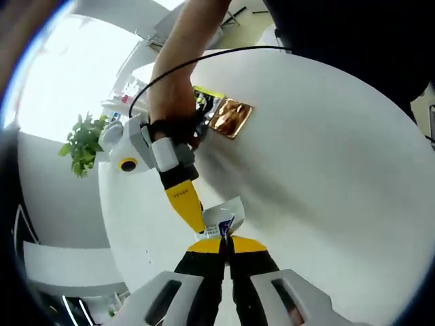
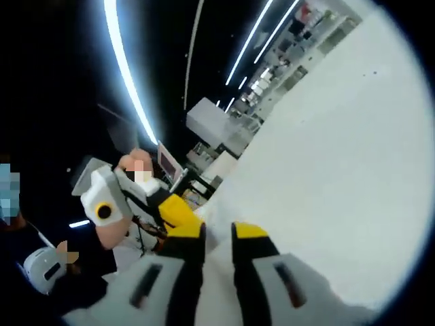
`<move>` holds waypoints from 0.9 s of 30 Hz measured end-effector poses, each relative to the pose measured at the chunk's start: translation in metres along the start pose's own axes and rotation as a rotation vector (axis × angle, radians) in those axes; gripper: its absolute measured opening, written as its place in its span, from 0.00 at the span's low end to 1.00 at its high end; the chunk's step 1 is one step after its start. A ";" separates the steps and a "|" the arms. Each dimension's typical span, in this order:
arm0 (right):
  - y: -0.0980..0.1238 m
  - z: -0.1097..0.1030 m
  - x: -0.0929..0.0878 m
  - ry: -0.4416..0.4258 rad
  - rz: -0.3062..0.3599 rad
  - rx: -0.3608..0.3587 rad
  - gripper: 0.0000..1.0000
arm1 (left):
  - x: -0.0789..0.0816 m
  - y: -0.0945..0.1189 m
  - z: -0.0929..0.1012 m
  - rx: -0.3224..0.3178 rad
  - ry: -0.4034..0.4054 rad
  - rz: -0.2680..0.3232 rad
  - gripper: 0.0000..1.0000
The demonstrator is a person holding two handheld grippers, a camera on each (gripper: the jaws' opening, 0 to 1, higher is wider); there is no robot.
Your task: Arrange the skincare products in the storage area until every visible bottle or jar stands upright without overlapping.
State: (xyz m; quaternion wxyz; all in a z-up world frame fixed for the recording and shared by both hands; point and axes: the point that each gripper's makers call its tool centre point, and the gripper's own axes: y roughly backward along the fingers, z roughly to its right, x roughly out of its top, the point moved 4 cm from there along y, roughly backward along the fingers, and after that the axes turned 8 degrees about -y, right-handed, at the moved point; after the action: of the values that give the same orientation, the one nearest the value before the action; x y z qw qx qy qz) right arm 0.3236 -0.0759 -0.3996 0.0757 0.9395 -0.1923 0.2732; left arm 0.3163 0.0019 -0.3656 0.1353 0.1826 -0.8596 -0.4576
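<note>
text: none legible | white packet (image 1: pixel 223 221): blue print, too blurred

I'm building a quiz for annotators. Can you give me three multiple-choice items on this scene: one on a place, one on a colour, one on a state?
1. Where does the copper foil packet lie?
A. on the white table
B. in the left gripper
C. on a shelf

2. What colour are the left gripper's tips?
A. red
B. yellow
C. green

3. What state is the left gripper in?
A. wide open
B. shut on the white sachet
C. shut on the plant

Answers:
1 A: the copper foil packet lies flat on the white table.
2 B: the left gripper ends in yellow tips.
3 B: its jaws meet on the white sachet.
</note>
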 end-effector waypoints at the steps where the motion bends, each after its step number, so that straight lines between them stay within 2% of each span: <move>1: 0.000 -0.001 0.000 -0.011 0.002 0.007 0.13 | 0.000 0.000 0.000 0.000 -0.008 -0.004 0.00; 5: 0.001 -0.002 0.000 -0.052 0.002 0.030 0.09 | 0.002 0.001 0.001 0.002 -0.032 0.004 0.00; 17: 0.001 -0.007 -0.006 -0.097 -0.020 0.062 0.03 | 0.005 0.001 0.004 -0.009 -0.069 0.017 0.00; 21: -0.006 -0.017 -0.017 -0.107 -0.020 0.062 0.01 | 0.004 0.001 0.005 -0.012 -0.066 0.016 0.00; 27: -0.004 -0.012 -0.011 -0.147 -0.008 0.063 0.00 | 0.004 0.001 0.006 -0.014 -0.061 0.017 0.01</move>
State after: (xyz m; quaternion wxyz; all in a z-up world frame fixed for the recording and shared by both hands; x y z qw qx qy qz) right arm 0.3108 -0.0659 -0.3957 0.0332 0.9597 -0.1848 0.2091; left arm 0.3103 0.0052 -0.3675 0.1142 0.1602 -0.8618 -0.4676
